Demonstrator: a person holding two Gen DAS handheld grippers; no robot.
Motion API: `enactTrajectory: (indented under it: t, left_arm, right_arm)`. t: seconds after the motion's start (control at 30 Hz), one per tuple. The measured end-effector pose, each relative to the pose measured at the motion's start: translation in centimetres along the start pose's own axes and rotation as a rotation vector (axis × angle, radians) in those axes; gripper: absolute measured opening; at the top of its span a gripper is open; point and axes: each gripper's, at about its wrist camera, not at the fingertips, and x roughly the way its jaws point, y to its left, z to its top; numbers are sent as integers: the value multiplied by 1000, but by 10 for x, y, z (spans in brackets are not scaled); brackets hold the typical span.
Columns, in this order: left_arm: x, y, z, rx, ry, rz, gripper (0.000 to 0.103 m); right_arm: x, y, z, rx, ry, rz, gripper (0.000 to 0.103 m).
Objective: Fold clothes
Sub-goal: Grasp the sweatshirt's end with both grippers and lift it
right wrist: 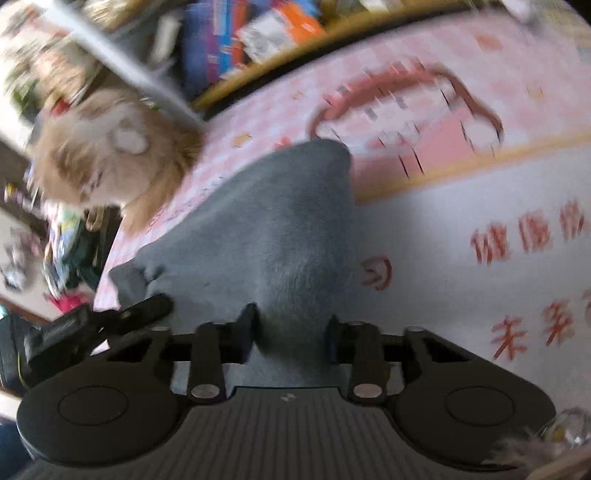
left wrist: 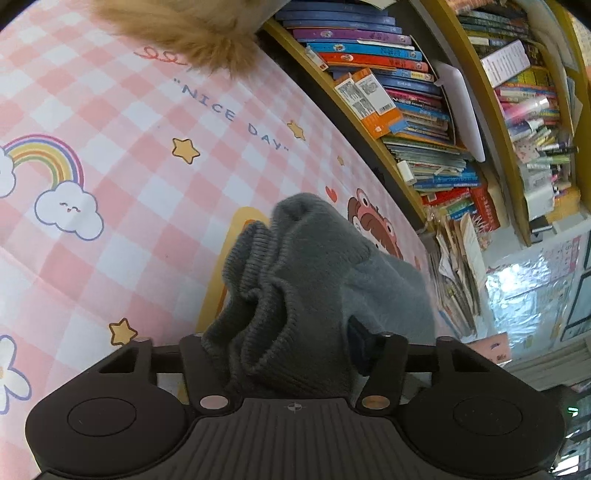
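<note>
A grey knitted garment (left wrist: 295,280) with a ribbed hem is bunched between the fingers of my left gripper (left wrist: 284,354), which is shut on it above the pink checked tablecloth (left wrist: 129,155). In the right wrist view the same grey garment (right wrist: 266,221) hangs stretched from my right gripper (right wrist: 291,328), which is shut on its edge. The left gripper's fingers (right wrist: 144,310) show at the lower left there, touching the cloth. The right wrist view is blurred by motion.
A furry tan plush toy (left wrist: 192,33) lies at the far side of the table; it also shows in the right wrist view (right wrist: 110,162). A yellow bookshelf (left wrist: 406,110) packed with books stands just past the table edge.
</note>
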Motion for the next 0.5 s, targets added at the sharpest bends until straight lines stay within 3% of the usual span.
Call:
enactTrajectory:
  t: [0.13,0.33,0.43,0.5]
  left_arm:
    - [-4,-7,-4,17,16,-12,47]
    - [-1,-15,-12,68,61,-13,48]
    - [1,-14,-10,59,75,0,59]
    - [5,-12,-10,51,83,21,77]
  right_arm:
    - [-20,26,-11,-168,-64,-52,28]
    - [-16,7,-13,-80,-11,-65,31]
    - [-14,-3,-14,-36,16,-71,41]
    - [-13,-9,-15,-6,33,-76,48]
